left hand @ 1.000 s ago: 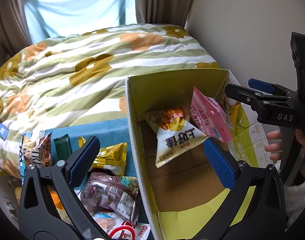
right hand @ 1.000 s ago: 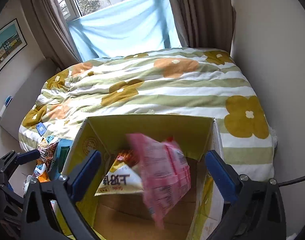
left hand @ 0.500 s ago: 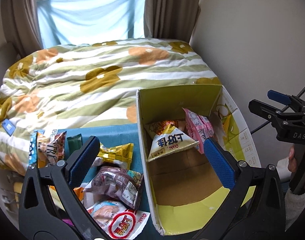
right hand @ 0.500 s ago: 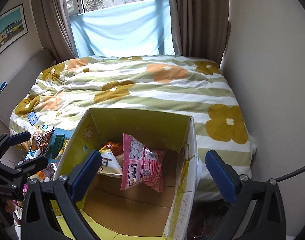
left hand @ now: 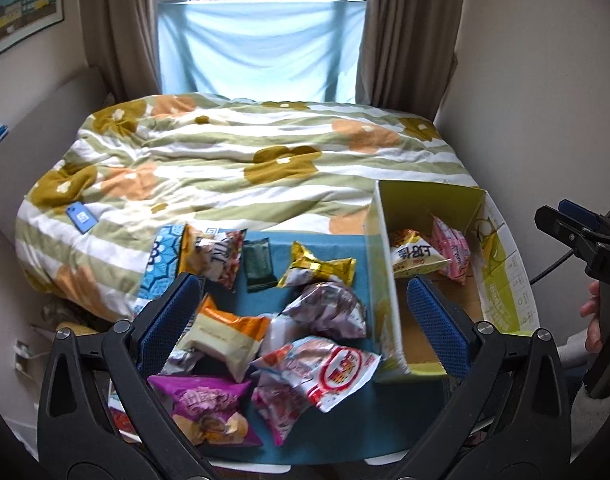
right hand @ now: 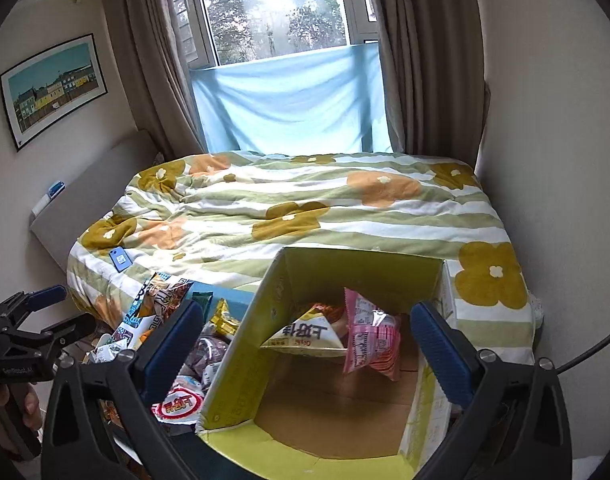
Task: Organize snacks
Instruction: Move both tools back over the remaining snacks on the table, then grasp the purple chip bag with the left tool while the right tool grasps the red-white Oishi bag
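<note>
Snacks (left hand: 289, 336) are heaped on the table (left hand: 369, 432) beside an open box (right hand: 241, 364) where two packets (right hand: 333, 332) are already stowed, while both grippers (left hand: 301, 312) (right hand: 305, 344) are held empty, fingers spread, seemingly for another pick.

- We see the box (left hand: 501, 240) at the worktop's (left hand: 353, 428) right edge, two snack packets (right hand: 337, 332) against its far wall.
- Loose snacks (left hand: 305, 344) lie left of our box.
- The bed (left hand: 233, 168) lies behind both.
</note>
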The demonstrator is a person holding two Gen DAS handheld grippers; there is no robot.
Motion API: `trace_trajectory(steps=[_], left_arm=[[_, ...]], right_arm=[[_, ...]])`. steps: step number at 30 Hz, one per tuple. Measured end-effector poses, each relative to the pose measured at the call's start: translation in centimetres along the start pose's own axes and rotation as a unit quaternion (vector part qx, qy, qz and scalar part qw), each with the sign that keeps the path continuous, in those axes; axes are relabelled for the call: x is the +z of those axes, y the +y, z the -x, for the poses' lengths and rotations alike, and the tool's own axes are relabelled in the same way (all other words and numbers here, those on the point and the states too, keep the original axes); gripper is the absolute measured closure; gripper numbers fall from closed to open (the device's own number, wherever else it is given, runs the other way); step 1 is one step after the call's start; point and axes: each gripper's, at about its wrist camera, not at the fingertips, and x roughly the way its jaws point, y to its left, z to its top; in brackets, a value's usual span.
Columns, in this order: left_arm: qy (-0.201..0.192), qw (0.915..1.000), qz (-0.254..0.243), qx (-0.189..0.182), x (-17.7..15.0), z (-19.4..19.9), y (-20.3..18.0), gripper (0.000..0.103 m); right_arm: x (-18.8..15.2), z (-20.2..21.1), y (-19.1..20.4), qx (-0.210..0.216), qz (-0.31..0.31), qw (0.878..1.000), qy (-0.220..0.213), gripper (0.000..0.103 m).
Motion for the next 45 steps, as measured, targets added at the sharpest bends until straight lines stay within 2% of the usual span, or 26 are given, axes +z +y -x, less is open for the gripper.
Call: trace_trajectory(steps=[6, 10, 15, 20, 28, 33, 40, 45], left_arm=[[0.005, 0.9999, 0.014, 0.004, -3.2, 2.3, 6.4, 0.001], [0.016, 0.9997, 0.019, 0.003, -5.5, 3.1, 9.9, 0.001], [0.030, 0.9989, 0.027, -0.021, -8.7, 2.7, 12.7, 0.001], [0.051, 0.9976, 0.021, -0.042, -11.1, 1.0, 13.7, 0.001], [0.088, 0.9946, 0.015, -0.052, -15.2, -3.9, 12.7, 0.001], [0.083, 0.9957, 0.032, -0.026, -17.1, -7.1, 12.0, 0.001], [0.096, 0.9952, 0.018, 0.010, -19.0, -10.9, 10.5, 0.001], [0.111, 0.9934, 0.004, 0.029, -19.5, -12.3, 10.1, 0.007]], right_arm=[[-3.1, 0.8, 6.0, 0.019, 0.007, 1.000, -0.004, 0.000], [-5.3, 0.3, 10.4, 0.014, 0.009, 1.000, 0.005, 0.000], [-8.0, -1.1, 14.6, 0.017, 0.005, 1.000, 0.021, 0.000], [-11.6, -2.9, 17.2, 0.018, -0.038, 0.998, 0.042, 0.000], [-16.7, -5.9, 17.0, -0.002, -0.113, 0.990, 0.086, 0.000], [-18.4, -8.2, 16.6, -0.001, -0.129, 0.987, 0.097, 0.000], [-19.5, -11.5, 15.7, 0.034, -0.176, 0.979, 0.100, 0.000], [-19.8, -13.2, 15.7, 0.050, -0.193, 0.974, 0.104, 0.000]])
